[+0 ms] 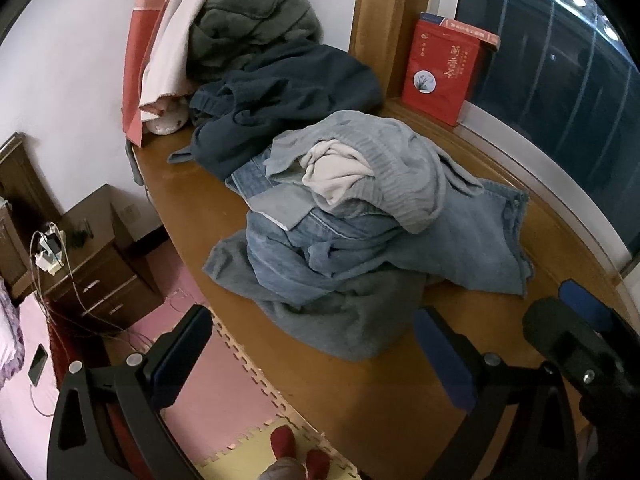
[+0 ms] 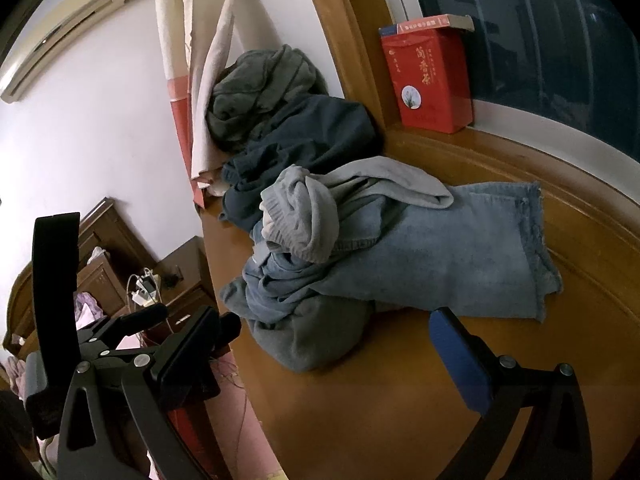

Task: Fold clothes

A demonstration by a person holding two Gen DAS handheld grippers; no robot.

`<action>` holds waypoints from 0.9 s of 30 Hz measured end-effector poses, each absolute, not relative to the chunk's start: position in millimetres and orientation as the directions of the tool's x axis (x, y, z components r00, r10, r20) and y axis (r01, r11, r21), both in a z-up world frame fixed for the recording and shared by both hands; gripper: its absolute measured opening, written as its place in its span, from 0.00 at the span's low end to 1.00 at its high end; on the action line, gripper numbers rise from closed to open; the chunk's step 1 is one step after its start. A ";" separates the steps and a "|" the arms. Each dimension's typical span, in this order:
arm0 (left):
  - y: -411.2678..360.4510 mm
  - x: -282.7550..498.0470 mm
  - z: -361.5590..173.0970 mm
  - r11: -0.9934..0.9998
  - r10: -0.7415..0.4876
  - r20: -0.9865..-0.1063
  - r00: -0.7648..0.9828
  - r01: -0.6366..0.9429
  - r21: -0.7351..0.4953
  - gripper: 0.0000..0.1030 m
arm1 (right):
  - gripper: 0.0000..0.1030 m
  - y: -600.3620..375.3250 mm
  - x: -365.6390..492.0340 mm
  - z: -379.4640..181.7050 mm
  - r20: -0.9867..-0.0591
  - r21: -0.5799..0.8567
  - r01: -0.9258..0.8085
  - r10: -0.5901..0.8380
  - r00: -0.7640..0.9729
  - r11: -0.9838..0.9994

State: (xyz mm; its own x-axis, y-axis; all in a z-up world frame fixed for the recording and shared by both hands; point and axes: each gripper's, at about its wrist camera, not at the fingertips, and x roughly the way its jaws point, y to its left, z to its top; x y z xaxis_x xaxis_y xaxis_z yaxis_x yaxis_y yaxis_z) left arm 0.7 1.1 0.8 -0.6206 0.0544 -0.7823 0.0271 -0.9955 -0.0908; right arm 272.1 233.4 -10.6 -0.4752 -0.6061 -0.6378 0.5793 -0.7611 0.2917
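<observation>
Item: heap of unfolded clothes on a wooden window ledge [image 1: 400, 392]. Topmost, a pale grey knit sweater [image 1: 396, 168] with a cream garment [image 1: 336, 172] bundled inside; beneath, light blue jeans [image 2: 452, 256], one leg stretched toward the window; at the bottom front, a grey-blue garment [image 1: 352, 320] reaching close to the ledge's front edge. Behind, toward the wall: a dark navy garment [image 1: 288, 96] and an olive-green one [image 1: 252, 20], touching a hanging curtain [image 1: 160, 48]. Left gripper [image 1: 312, 356]: jaws spread fully, nothing between them, poised short of the heap. Right gripper [image 2: 328, 352]: likewise wide apart and empty. Risks, as judged: the layers are tangled, so pulling one garment may drag others along or off the front edge onto the floor mats [image 1: 224, 384]; a pinch may take two layers at once. Red box [image 2: 430, 80] stands on the sill just beside the glass, well apart from the heap; its gold Chinese lettering seems to end in the character for tea, otherwise unclear. A book [image 2: 428, 24] lies on top, title unreadable.
</observation>
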 end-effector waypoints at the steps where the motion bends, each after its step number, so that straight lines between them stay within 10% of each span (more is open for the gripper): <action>1: 1.5 0.8 1.0 -0.995 0.055 -0.781 -0.622 0.027 -0.092 1.00 | 1.00 233.4 271.9 -10.7 -0.637 0.291 0.580 -0.606 -0.476 -0.761; 27: 2.9 -5.4 0.2 -0.995 0.086 -0.777 -0.623 -0.009 -0.103 1.00 | 1.00 230.0 268.1 -12.4 -0.638 0.271 0.558 -0.581 -0.506 -0.784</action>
State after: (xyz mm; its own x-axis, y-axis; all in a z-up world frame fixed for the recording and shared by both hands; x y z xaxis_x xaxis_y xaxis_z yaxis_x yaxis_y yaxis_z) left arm -5.4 2.9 0.2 -0.6235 0.0861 -0.7771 -0.0092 -0.9947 -0.1028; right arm 268.1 230.0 -12.4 -0.5055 -0.5806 -0.6382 0.5584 -0.7841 0.2710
